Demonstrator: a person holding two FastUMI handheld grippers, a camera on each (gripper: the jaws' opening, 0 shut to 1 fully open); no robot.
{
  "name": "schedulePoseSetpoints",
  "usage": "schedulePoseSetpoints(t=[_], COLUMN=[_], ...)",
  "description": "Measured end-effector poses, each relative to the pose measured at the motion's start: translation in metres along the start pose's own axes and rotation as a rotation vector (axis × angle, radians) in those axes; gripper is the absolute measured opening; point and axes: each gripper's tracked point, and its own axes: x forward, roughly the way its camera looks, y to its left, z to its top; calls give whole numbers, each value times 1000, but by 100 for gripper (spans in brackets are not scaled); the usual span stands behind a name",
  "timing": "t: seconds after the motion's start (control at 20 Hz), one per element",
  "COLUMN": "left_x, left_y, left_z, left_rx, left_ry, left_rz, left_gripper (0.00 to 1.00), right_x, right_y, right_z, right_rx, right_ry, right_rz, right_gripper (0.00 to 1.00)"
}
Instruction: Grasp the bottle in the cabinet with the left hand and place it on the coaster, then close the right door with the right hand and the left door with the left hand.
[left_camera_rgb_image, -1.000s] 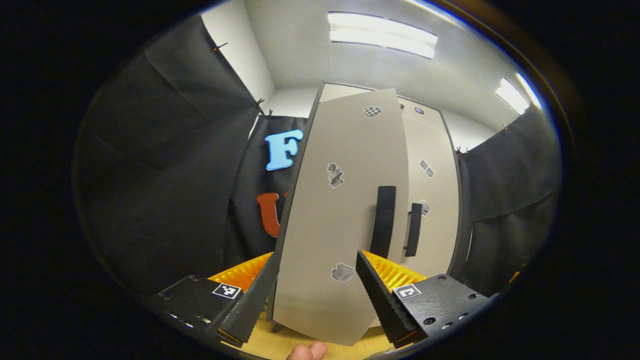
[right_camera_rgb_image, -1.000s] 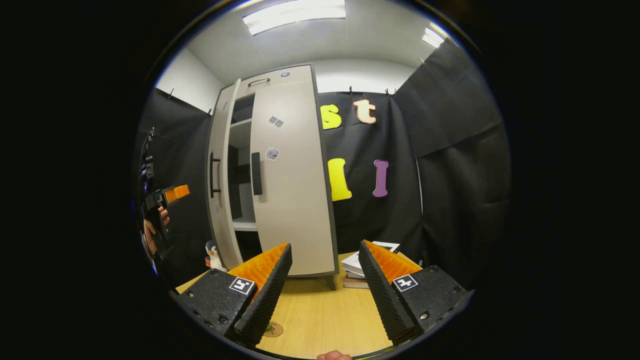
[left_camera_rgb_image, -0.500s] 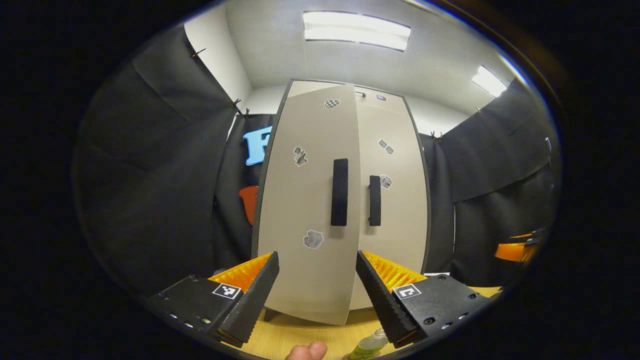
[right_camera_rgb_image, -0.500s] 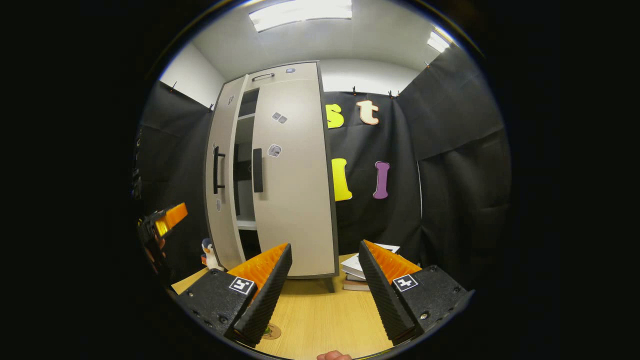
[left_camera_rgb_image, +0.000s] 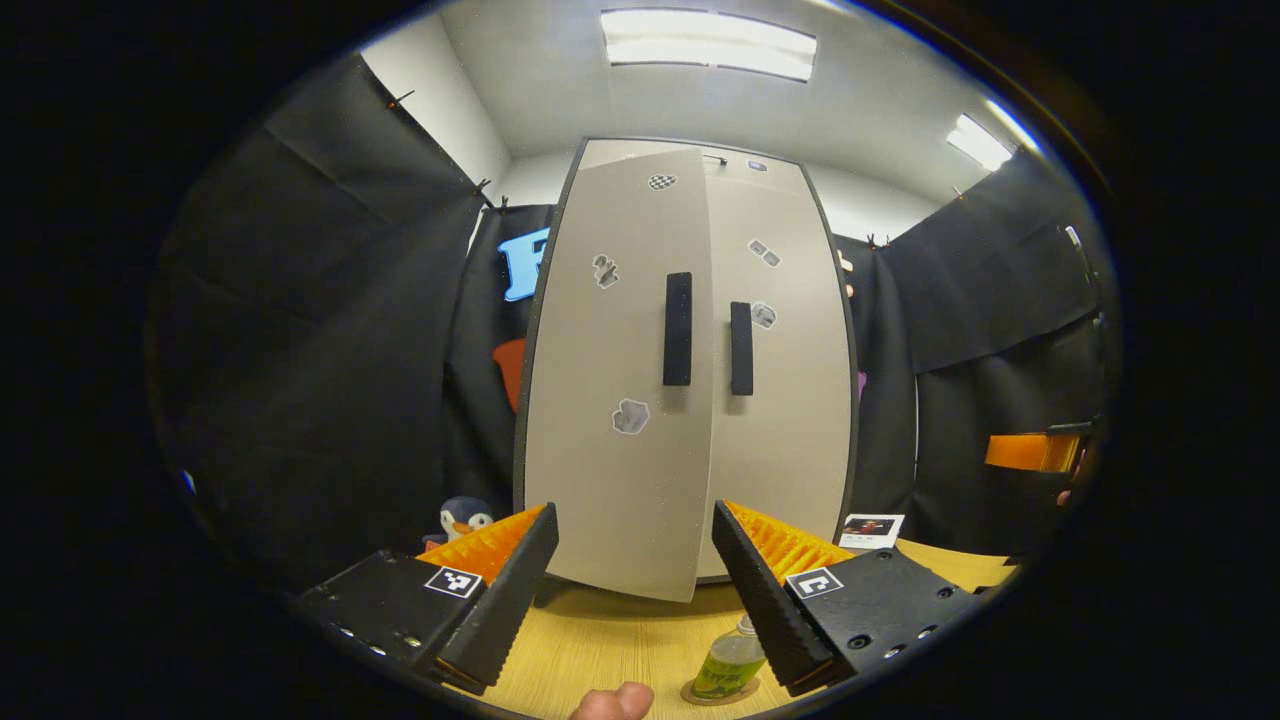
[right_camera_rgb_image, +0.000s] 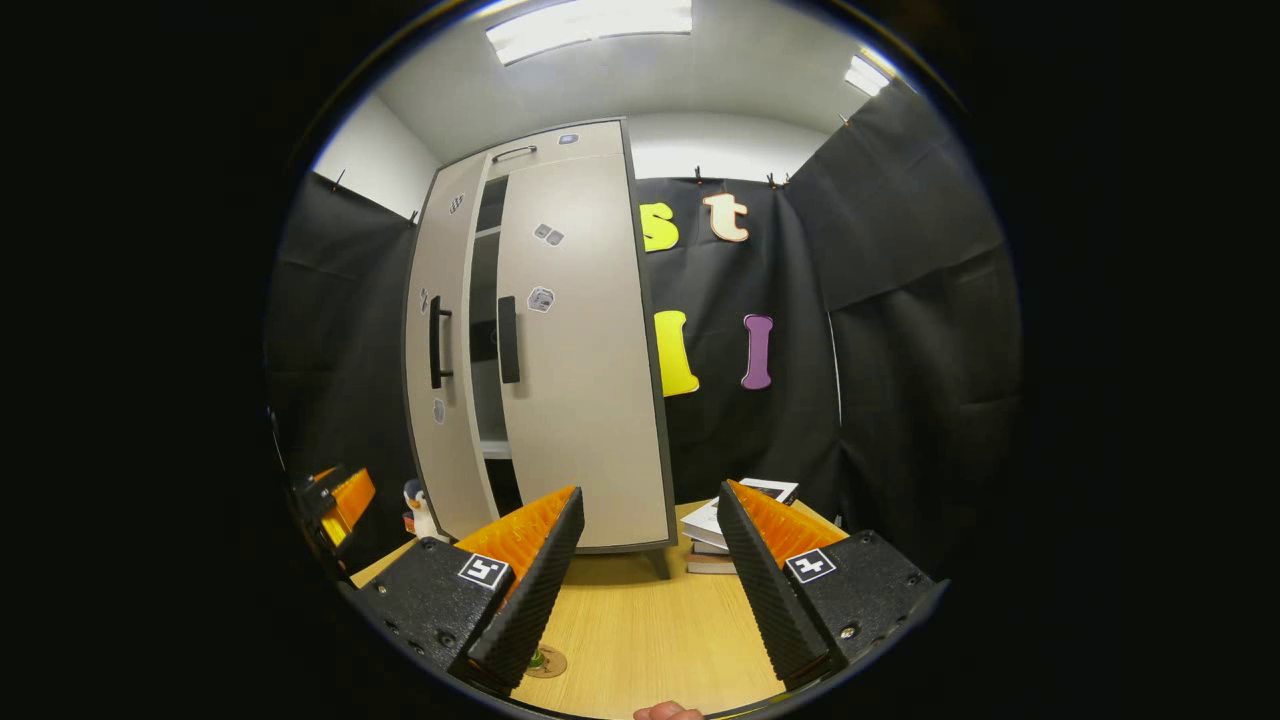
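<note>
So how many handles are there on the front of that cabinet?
2. The left door's handle and the right door's handle stand upright side by side near the middle. A small handle at the cabinet's top may be another.

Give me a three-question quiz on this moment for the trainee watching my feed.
1. True or false: the bottle stands on the coaster.
2. Which door still leaves a gap in the right gripper view? A) left door B) right door C) neither
3. Fill in: both the left gripper and the right gripper are ____ and hold nothing.

Key: 1 true; 2 A, it stands ajar, with shelves showing in the gap; 3 open.
</note>
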Motion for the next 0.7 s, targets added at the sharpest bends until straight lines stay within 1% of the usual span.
schedulePoseSetpoints(t=[0.1,0.15,0.2,0.3,0.35,0.4,0.6,0.7], left_x=[-1,-1,0,0,0,0,1,2], left_y=[2,2,2,3,2,2,1,2], left_z=[1,3,3,3,4,4,5,5], left_rx=[2,3,6,15,19,24,26,21], left_ry=[1,-2,-5,-11,-11,-11,-15,-14], left_rz=[6,8,8,10,9,9,5,17], left_gripper=[99,94,99,99,94,99,99,99], right_x=[0,0,1,2,2,2,4,5], right_y=[1,2,2,2,2,3,2,1], right_z=[2,2,1,1,1,0,-3,-4], right_rx=[1,-1,-2,-1,2,6,12,5], right_ry=[-5,-7,-8,-9,-9,-7,1,5], right_rz=[6,9,12,15,15,16,12,5], right_gripper=[83,83,83,83,83,83,83,83])
